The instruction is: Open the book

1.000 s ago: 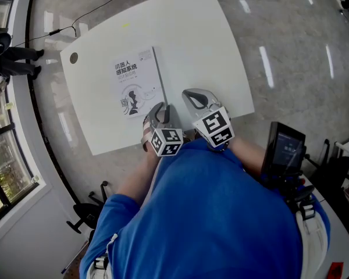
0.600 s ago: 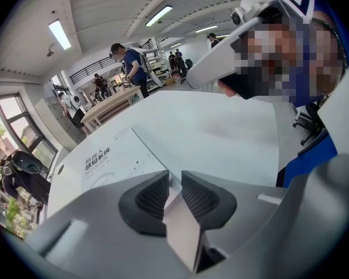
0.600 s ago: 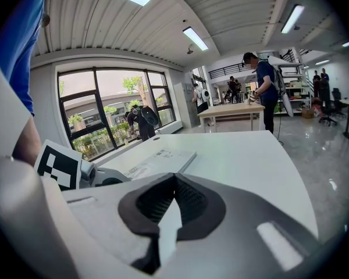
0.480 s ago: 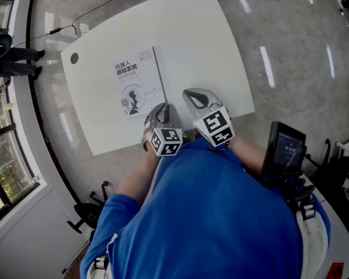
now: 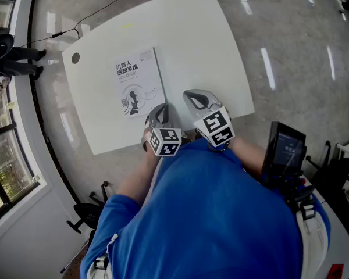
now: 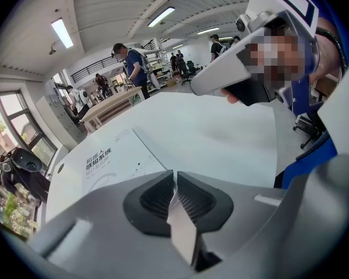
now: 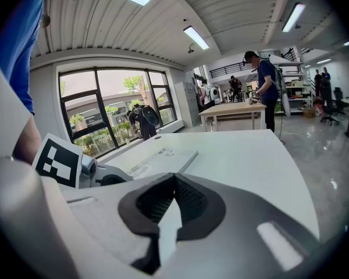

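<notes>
A closed white book (image 5: pixel 136 83) with black print on its cover lies flat on the white table (image 5: pixel 192 39). My left gripper (image 5: pixel 159 110) rests at the book's near right corner. In the left gripper view the book (image 6: pixel 113 161) runs its right edge straight into my left gripper (image 6: pixel 175 173). Its jaws have just been closing and stand almost together, with a thin pale sliver at the cover's corner between the pads. My right gripper (image 5: pixel 195 96) is shut and empty, hovering over bare table to the right of the book (image 7: pixel 160 158).
A cable (image 5: pixel 99 10) trails off the table's far edge near a round grommet hole (image 5: pixel 75 57). A device with a dark screen (image 5: pixel 285 150) stands to my right. A chair base (image 5: pixel 87 211) sits on the floor at left. People stand at workbenches (image 7: pixel 262 80) far behind.
</notes>
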A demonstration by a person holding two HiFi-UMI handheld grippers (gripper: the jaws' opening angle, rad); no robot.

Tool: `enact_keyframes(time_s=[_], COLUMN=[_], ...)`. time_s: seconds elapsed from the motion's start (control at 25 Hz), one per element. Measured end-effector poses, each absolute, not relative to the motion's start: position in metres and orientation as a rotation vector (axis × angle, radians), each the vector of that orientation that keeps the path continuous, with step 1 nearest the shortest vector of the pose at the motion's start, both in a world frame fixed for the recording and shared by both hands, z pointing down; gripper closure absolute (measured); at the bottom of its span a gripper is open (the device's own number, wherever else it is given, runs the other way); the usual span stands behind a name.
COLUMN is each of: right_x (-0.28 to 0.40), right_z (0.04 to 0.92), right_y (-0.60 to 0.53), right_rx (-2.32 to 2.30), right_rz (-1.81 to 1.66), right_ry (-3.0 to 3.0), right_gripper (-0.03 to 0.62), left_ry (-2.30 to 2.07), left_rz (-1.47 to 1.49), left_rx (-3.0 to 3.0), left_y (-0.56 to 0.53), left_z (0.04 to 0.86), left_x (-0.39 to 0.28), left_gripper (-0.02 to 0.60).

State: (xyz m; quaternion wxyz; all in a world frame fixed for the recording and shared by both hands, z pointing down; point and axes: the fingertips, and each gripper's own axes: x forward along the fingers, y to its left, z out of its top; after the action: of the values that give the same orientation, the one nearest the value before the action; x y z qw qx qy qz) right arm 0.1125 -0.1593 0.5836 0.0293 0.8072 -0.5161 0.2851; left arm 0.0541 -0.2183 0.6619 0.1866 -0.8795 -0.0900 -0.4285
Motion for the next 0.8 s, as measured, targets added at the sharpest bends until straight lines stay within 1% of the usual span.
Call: enact_keyframes(time_s=[0.8], right_x=[0.077], right_z=[0.600], right_y=[-0.186], right_rx=[2.294], right_rz=[0.952], right_ry=[-1.712], right_gripper=[0.591], left_ry=[-0.257], left_rz=[-1.173], left_rx=[-2.717], left_y=[-0.244], left_z=[0.609], left_x=[0.056], left_gripper=[0.566])
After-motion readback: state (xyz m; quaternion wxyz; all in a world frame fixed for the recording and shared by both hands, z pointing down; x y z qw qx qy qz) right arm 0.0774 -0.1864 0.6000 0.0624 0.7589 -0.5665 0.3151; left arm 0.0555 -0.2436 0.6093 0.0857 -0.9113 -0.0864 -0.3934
